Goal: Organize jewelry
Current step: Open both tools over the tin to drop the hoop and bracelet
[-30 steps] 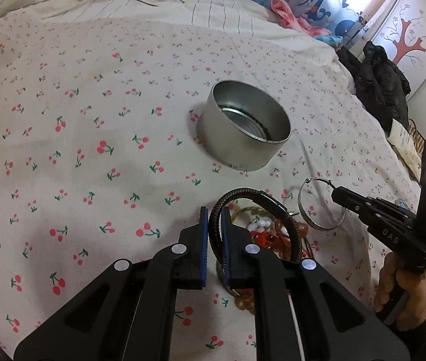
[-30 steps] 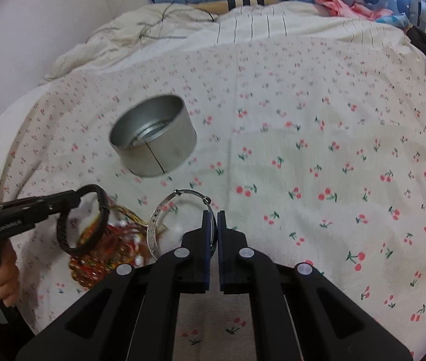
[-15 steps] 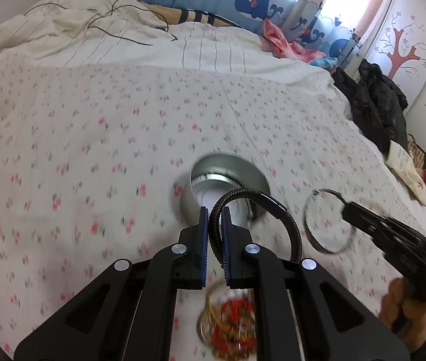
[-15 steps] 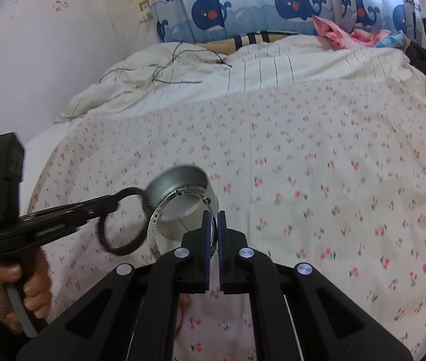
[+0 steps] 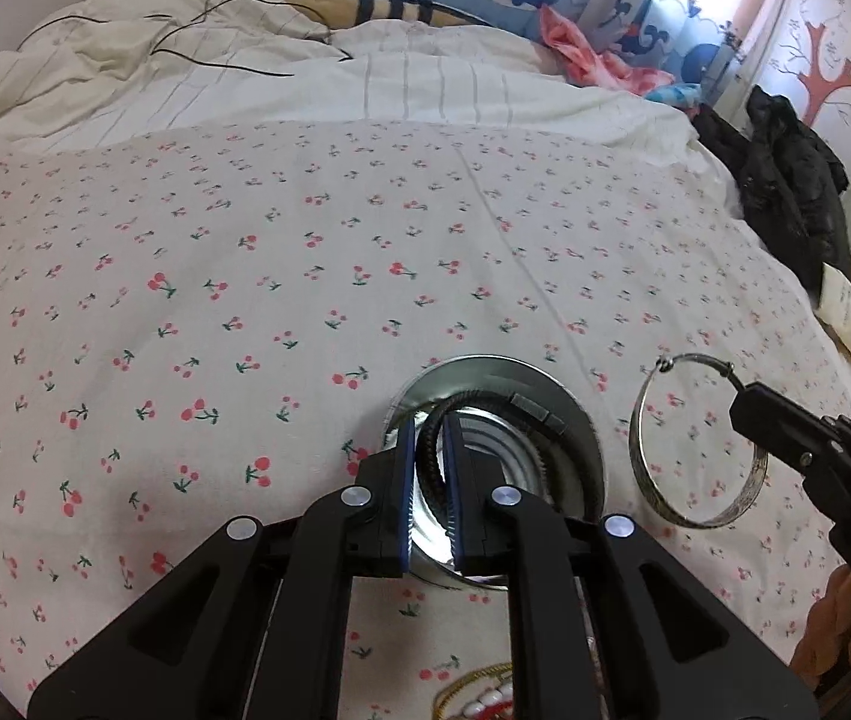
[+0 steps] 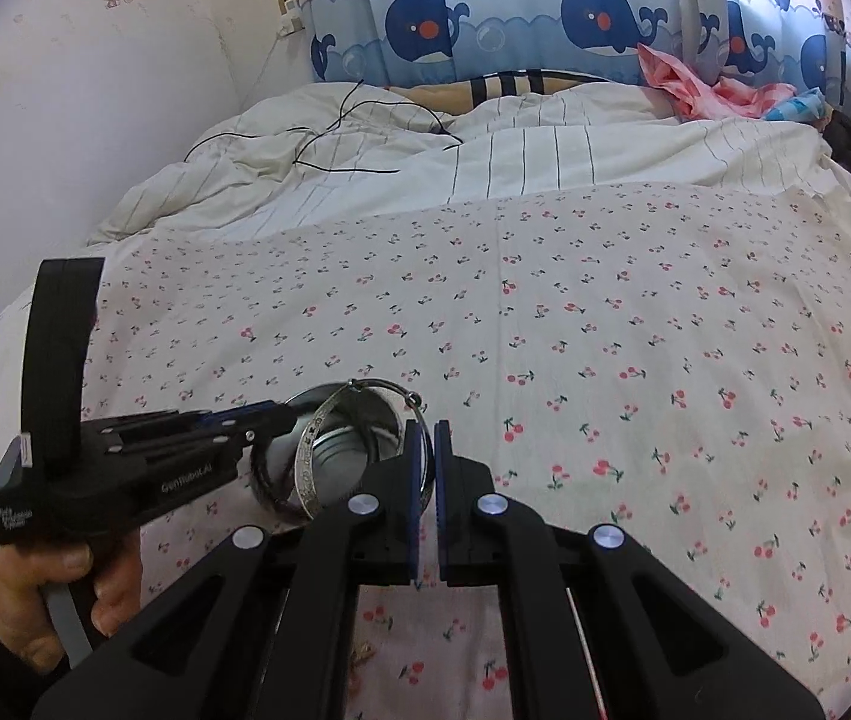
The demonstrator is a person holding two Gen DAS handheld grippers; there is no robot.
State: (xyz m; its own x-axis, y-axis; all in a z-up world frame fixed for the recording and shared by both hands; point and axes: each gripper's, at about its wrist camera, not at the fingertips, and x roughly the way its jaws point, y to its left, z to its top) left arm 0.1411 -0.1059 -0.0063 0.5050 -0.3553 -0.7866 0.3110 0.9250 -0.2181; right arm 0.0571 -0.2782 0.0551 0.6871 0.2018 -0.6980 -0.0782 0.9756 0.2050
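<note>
A round silver tin [image 5: 586, 438] stands on the cherry-print sheet [image 5: 245, 300]. My left gripper [image 5: 428, 425] hangs over the tin's mouth with a black braided bracelet [image 5: 485, 398] between its pads; the jaws are opening, and the pads still touch the cord. The bracelet's loop droops into the tin. My right gripper [image 6: 423, 427] is shut on a silver bangle [image 6: 309, 456], held upright just right of the tin [image 6: 353, 450]. The bangle [image 5: 644, 480] and right gripper [image 5: 743, 397] also show in the left wrist view. The left gripper [image 6: 281, 417] shows side-on in the right wrist view.
A heap of red, white and gold beads [image 5: 479, 696] lies on the sheet below the tin. A crumpled striped duvet [image 6: 485, 162] with a black cable covers the far end of the bed. Dark clothes [image 5: 797, 192] are piled at the right edge. A hand [image 6: 65, 594] holds the left gripper.
Both grippers rose from the bead heap and moved toward the tin. The black bracelet now hangs over the tin's mouth, and the bangle sits beside the tin.
</note>
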